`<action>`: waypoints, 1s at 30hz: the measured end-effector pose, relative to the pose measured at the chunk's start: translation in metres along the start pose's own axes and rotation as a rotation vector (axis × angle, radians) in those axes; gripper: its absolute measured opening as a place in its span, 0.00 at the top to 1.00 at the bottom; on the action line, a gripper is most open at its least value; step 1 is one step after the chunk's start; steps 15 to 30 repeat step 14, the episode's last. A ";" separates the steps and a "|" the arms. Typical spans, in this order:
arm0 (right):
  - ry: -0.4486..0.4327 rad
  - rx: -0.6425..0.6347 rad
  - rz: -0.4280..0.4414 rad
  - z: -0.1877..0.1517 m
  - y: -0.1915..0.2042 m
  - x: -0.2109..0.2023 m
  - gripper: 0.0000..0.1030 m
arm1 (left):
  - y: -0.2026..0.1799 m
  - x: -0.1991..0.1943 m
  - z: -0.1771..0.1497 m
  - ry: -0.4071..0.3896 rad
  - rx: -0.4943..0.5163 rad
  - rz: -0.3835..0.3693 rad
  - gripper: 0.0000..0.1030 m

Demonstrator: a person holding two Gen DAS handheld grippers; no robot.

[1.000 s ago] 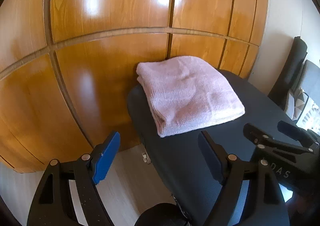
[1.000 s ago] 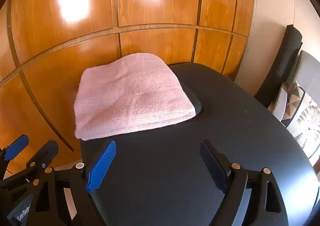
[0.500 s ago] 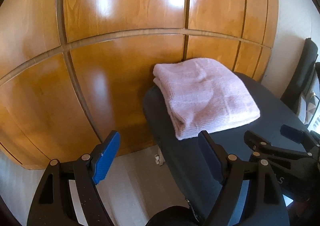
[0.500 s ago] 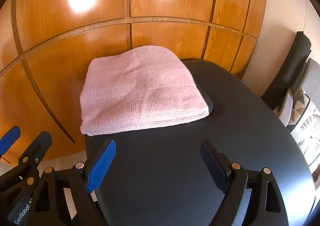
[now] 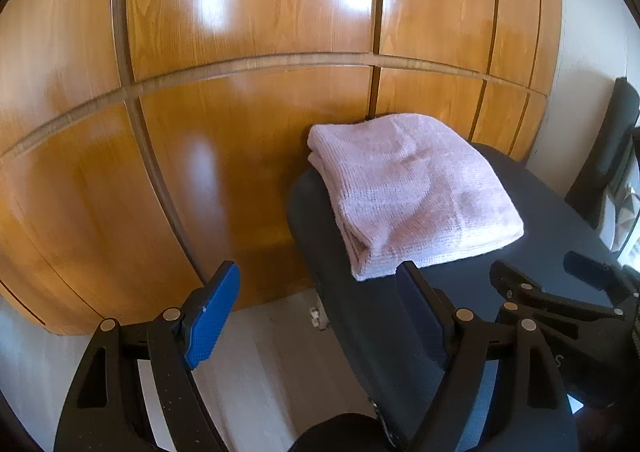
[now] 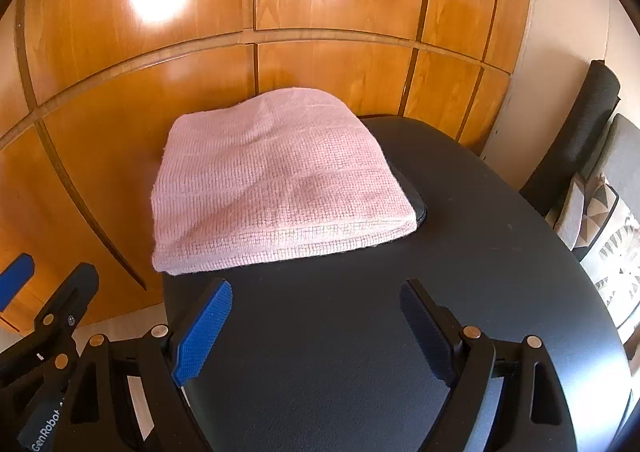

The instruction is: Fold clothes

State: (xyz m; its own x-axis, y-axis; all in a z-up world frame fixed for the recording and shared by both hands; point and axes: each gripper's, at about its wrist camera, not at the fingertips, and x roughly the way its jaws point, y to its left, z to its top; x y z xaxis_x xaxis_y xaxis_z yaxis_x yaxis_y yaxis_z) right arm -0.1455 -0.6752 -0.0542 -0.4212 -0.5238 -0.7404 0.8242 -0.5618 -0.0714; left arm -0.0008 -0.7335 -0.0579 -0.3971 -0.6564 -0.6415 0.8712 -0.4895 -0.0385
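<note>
A pink knit cloth lies folded in a thick rectangle at the far left end of the dark oval table, against the wooden cupboard. In the right wrist view the cloth lies flat just beyond my right gripper, which hangs open over the bare tabletop. My left gripper is open and holds nothing. It straddles the table's left edge, short of the cloth's near corner. Each gripper shows in the other's view: the right gripper at the right, the left gripper at the lower left.
Glossy wooden cupboard doors stand close behind the table. A flat dark object pokes out from under the cloth's right side. A black chair and a patterned cushion are at the right. Pale floor shows left of the table.
The cloth sits a little farther right in both views than a second ago. It lies unchanged on the table, and both grippers stay open.
</note>
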 end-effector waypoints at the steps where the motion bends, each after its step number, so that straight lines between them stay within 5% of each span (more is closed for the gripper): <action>1: 0.001 0.001 0.001 0.000 0.000 0.000 0.14 | 0.000 -0.001 0.000 -0.004 0.001 -0.005 0.20; 30: 0.012 0.017 0.013 -0.001 -0.002 0.003 0.14 | -0.001 -0.004 -0.003 -0.027 0.009 -0.044 0.20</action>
